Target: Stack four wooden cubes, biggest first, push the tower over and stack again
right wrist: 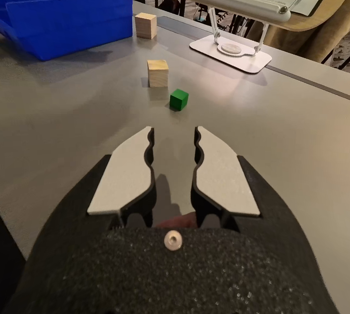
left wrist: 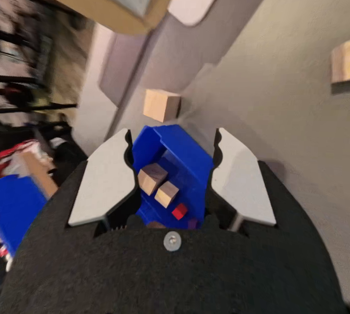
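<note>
the left gripper is spread wide above the blue bin, with two plain wooden cubes and a small red cube in the bin between its fingers. the right gripper is parted and empty over the grey table; the green cube lies just ahead of its fingertips, a mid-sized wooden cube beyond it, the largest wooden cube farthest, beside the bin.

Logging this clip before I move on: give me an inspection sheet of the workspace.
Surface: grey table, seam strip along the far side.
Job's things: large wooden cube beside the blue bin; medium wooden cube and green cube apart on the table; two wooden cubes and a red cube inside the bin.
Clutter: instruction board on a white stand.
Grippers: left gripper open above the bin; right gripper open, empty.
Cables: coiled cable behind the table, dim.
Surroundings: blurred furniture.
</note>
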Motion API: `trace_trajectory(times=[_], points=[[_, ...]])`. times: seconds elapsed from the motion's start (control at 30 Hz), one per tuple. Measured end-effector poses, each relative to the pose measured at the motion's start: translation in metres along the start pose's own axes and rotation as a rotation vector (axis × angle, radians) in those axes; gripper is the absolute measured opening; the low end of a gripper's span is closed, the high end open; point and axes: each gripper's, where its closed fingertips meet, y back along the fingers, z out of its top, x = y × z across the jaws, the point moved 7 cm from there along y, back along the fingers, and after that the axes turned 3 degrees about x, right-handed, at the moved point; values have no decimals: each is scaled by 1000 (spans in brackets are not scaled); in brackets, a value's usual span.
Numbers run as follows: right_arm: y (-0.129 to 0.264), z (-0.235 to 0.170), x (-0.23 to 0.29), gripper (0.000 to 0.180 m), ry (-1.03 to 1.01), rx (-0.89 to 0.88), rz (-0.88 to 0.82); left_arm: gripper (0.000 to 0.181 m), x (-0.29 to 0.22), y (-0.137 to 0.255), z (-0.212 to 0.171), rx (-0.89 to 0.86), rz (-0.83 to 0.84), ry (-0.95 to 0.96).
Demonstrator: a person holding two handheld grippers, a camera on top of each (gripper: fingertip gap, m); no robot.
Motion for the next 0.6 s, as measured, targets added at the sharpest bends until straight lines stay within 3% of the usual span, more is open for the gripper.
trace_trajectory(times=[0.1, 0.3, 0.4, 0.6], points=[[-1, -2, -2, 40, -15, 6, 16, 79, 30, -47, 2, 132, -104, -90], [-1, -4, -3, 40, -67, 16, 52, 78, 57, -115, 5, 227, -313, -144], [0, 1, -3, 40, -68, 7, 59, 75, 58, -132, 8, 245, -426, -130], [-3, 5, 1, 40, -69, 8, 83, 63, 53, -144, 11, 239, -445, -199]])
